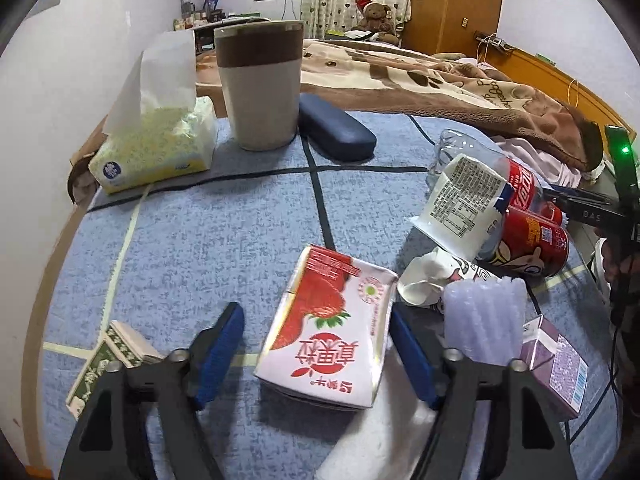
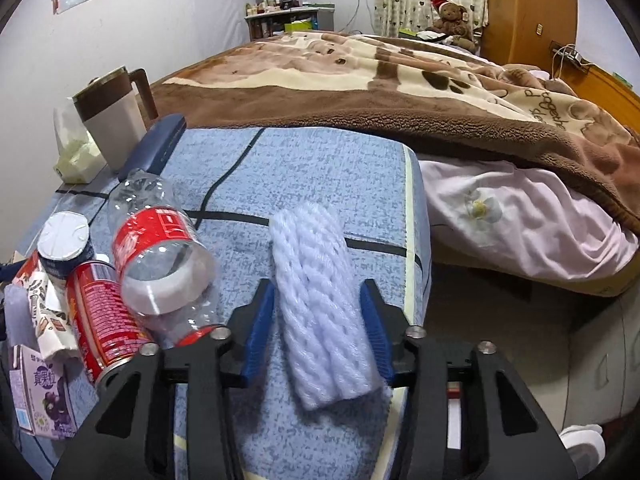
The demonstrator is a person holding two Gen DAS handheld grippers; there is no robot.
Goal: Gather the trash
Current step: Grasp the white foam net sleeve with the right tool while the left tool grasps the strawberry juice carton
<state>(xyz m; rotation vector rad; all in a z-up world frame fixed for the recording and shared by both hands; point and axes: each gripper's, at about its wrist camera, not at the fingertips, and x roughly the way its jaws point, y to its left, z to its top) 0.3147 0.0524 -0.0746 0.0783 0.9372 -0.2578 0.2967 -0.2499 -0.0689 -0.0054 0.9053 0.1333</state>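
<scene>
The left gripper (image 1: 316, 354) straddles a strawberry milk carton (image 1: 326, 338) lying flat on the blue mat (image 1: 192, 248); its right pad sits at the carton's edge, the left pad stands clear, so nothing is clamped yet. The right gripper (image 2: 316, 330) brackets a white foam net (image 2: 320, 300) near the mat's edge, pads right against its sides, though I cannot tell whether they press. More trash lies between them: a bottle (image 2: 160, 248), a red can (image 2: 100, 320), a purple carton (image 2: 40, 400). Both hands look to be at the grasping step. Next, each would need to close firmly, then lift.
</scene>
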